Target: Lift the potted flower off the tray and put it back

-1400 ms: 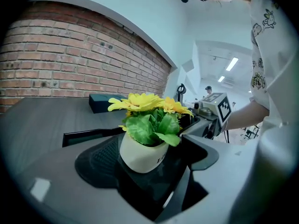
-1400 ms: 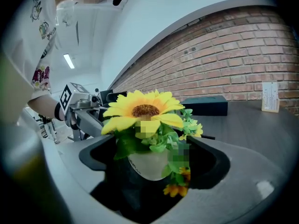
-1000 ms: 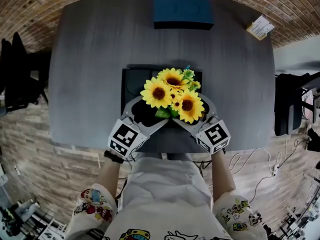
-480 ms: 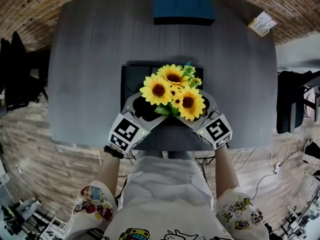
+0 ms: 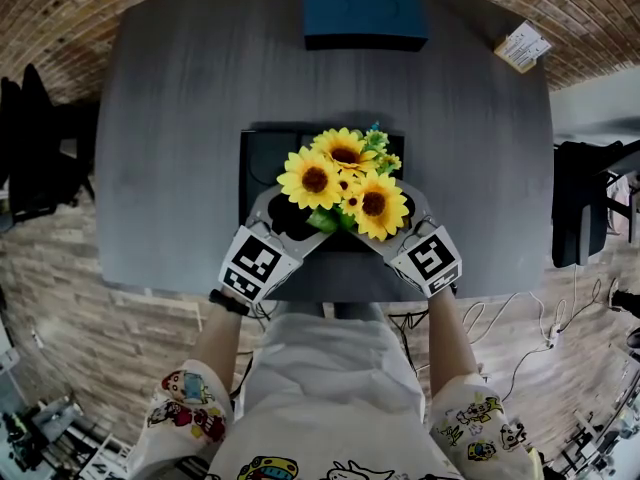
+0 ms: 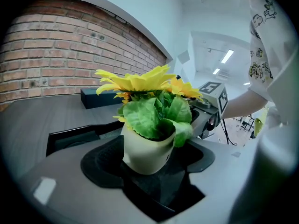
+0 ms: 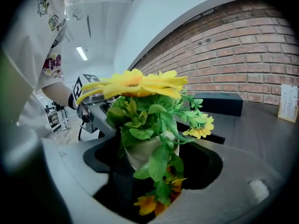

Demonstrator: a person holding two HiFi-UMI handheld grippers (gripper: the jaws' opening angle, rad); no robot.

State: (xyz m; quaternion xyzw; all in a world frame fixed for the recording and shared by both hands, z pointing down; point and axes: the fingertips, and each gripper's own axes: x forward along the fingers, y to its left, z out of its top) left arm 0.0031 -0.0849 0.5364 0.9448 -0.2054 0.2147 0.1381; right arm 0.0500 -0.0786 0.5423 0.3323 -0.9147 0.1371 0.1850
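Observation:
The potted flower, yellow sunflowers with green leaves in a pale pot, stands on the black tray at the table's near middle. My left gripper reaches in from the near left, and the pot sits between its padded jaws. From the near right, my right gripper takes the same pot between its jaws. Both pairs of jaws have just been closing on the pot. A dark gap still shows beside the pot on each pad. In the head view the blooms hide the pot.
A dark blue box lies at the far edge of the grey table. A small printed card stands at the far right corner. Dark chairs flank the table on both sides. The person's body is close behind the near edge.
Both grippers' jaws have drawn in a little round the pot. The potted flower still stands on the tray, and the hands have hardly shifted.

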